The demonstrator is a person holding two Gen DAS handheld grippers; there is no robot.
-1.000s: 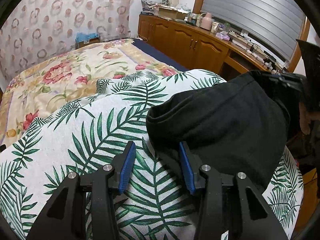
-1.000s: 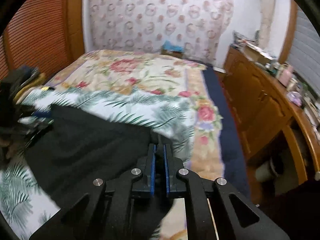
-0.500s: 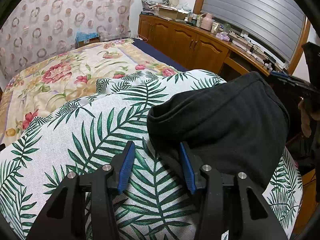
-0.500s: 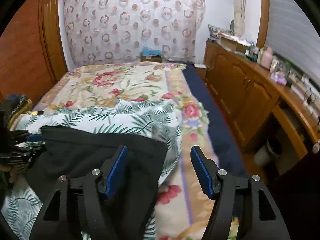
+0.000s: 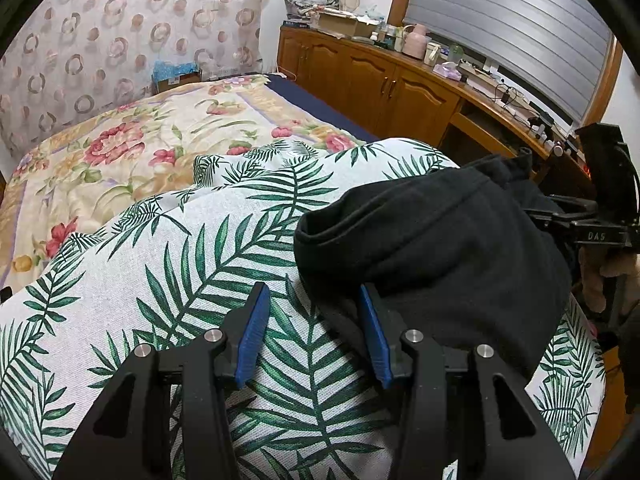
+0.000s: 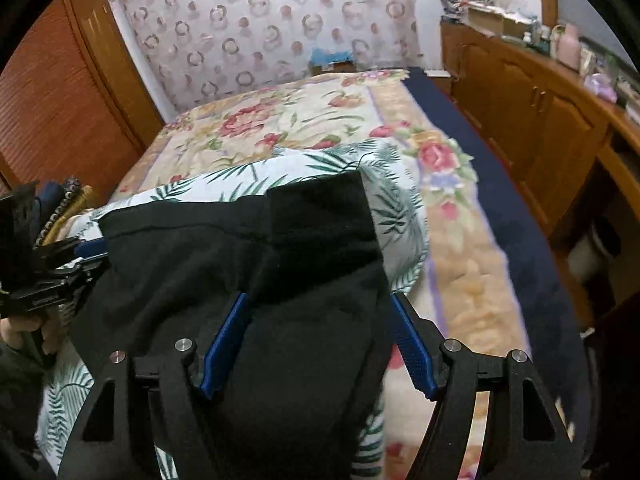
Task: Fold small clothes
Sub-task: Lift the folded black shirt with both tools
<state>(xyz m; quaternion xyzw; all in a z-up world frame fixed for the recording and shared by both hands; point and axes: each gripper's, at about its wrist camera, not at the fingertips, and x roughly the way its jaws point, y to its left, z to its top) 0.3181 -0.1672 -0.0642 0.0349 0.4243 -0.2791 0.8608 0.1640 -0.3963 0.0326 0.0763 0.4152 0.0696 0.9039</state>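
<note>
A black garment (image 5: 440,248) lies folded over on a white cloth with green fern leaves (image 5: 168,280). My left gripper (image 5: 314,330) is open, low over the leaf cloth, its right finger (image 5: 374,336) touching the garment's near left edge. My right gripper (image 6: 318,340) is open wide and empty, with the black garment (image 6: 280,280) spread under and between its fingers. The right gripper also shows at the far right of the left wrist view (image 5: 592,224), beyond the garment. The left gripper shows at the left edge of the right wrist view (image 6: 52,276).
The leaf cloth lies on a bed with a floral blanket (image 5: 132,148) and a dark blue edge (image 6: 492,184). Wooden cabinets (image 5: 380,84) with clutter on top run along the right. A patterned curtain (image 6: 260,28) hangs behind the bed. A wooden louvred door (image 6: 52,112) stands left.
My right gripper was shut on the garment's edge, then opened and let it go; it now hovers open over the garment. The garment has settled flatter. My left gripper has barely moved.
</note>
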